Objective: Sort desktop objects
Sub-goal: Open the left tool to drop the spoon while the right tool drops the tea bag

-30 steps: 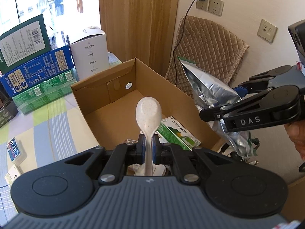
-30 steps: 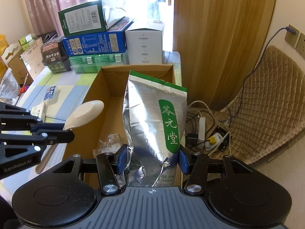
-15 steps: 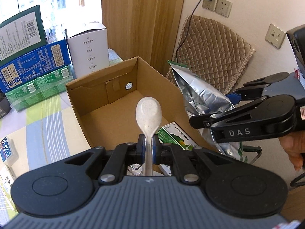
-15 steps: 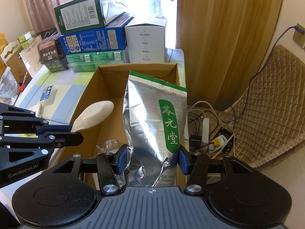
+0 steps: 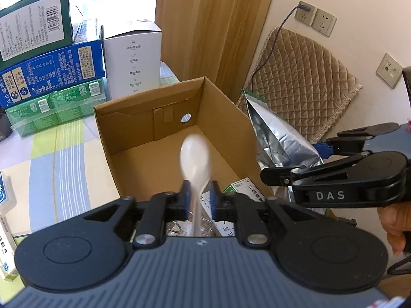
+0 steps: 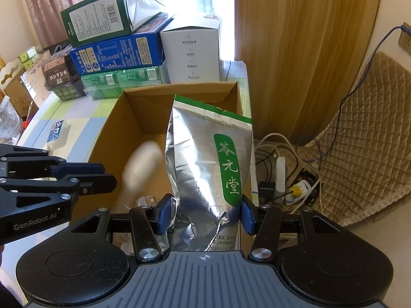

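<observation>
Left wrist view.
- Left gripper (image 5: 199, 192): jaws opening, pads just off the handle of a white plastic spoon (image 5: 196, 159), which stands between them, bowl ahead of the tips and blurred. Reads as a release in progress: the spoon is slipping free.
- Open cardboard box (image 5: 231, 118): directly ahead of and below the gripper, top flaps folded away so it takes things from above. The spoon is over its floor, so a drop should land inside.
- Small green-and-white carton (image 5: 244, 188): on the box floor, just right of the gripper tips, beside clear wrapping that is hard to make out.
- Silver foil pouch (image 5: 280, 138): right of the gripper, outside the box's right wall, held there by the right gripper (image 5: 290, 164).
- Stacked product boxes (image 5: 51, 66): well ahead and left, on the striped cloth of the counter (image 5: 59, 164); not touched.

Right wrist view.
- Right gripper (image 6: 204, 215): set at medium width, both pads pressed on the lower part of the foil pouch (image 6: 213, 169). The pouch stands upright ahead of the fingers, its green top edge over the box's right side; probably waiting its turn to go in.
- Cardboard box (image 6: 123, 133): ahead and slightly left of the gripper.
- Left gripper (image 6: 101, 177): enters from the left over the box's near-left corner; the blurred spoon (image 6: 142, 164) is just beyond its tips.
- Power strip and cables (image 6: 282, 169): on the floor, right of the gripper.
</observation>
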A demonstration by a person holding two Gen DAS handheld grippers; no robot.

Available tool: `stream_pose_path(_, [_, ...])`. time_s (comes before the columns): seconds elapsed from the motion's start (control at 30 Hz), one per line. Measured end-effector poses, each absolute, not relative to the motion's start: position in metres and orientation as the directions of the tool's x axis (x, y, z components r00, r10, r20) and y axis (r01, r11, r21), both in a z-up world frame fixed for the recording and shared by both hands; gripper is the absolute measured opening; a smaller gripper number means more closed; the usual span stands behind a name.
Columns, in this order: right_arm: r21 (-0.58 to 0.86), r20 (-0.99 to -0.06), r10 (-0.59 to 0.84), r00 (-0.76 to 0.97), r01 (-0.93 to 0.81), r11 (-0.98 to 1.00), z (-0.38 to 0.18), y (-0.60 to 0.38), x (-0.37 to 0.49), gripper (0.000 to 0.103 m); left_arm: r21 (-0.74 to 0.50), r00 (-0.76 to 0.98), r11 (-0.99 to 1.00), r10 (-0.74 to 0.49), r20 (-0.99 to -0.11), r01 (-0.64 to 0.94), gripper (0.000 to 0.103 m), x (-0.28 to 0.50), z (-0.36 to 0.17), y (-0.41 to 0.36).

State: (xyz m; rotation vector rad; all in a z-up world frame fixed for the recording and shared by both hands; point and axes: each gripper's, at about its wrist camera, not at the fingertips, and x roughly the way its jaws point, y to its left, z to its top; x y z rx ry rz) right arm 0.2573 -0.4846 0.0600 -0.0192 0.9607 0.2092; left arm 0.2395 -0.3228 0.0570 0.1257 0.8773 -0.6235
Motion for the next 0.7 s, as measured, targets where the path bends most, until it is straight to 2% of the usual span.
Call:
stream_pose_path(0.4, [0.100, -0.816, 0.187, 0.547, -0.186, 0.977, 0.051, -0.474, 0.266, 0.051, -0.122, 0.508, 0.837, -0.432, -0.745, 0.533, 0.012, 0.236, 0.050, -0.294])
stream_pose_path(0.43, [0.122, -0.810, 0.200, 0.551, -0.175, 0.977, 0.051, -0.474, 0.267, 0.055, -0.122, 0.510, 0.838, -0.432, -0.744, 0.532, 0.013, 0.236, 0.051, -0.291])
stream_pose_path(0.47, [0.159, -0.801, 0.221, 0.556, -0.159, 0.974, 0.051, -0.477, 0.269, 0.063, -0.122, 0.512, 0.839, -0.432, -0.743, 0.531, 0.013, 0.235, 0.051, -0.289])
stream_pose_path(0.5, [0.186, -0.794, 0.236, 0.561, -0.146, 0.972, 0.051, -0.479, 0.270, 0.066, -0.119, 0.515, 0.840, -0.430, -0.742, 0.530, 0.013, 0.235, 0.051, -0.288])
stream_pose_path(0.7, [0.169, -0.772, 0.233, 0.591, -0.163, 0.972, 0.066, -0.476, 0.261, 0.071, -0.100, 0.533, 0.847, -0.416, -0.737, 0.522, 0.018, 0.226, 0.055, -0.275])
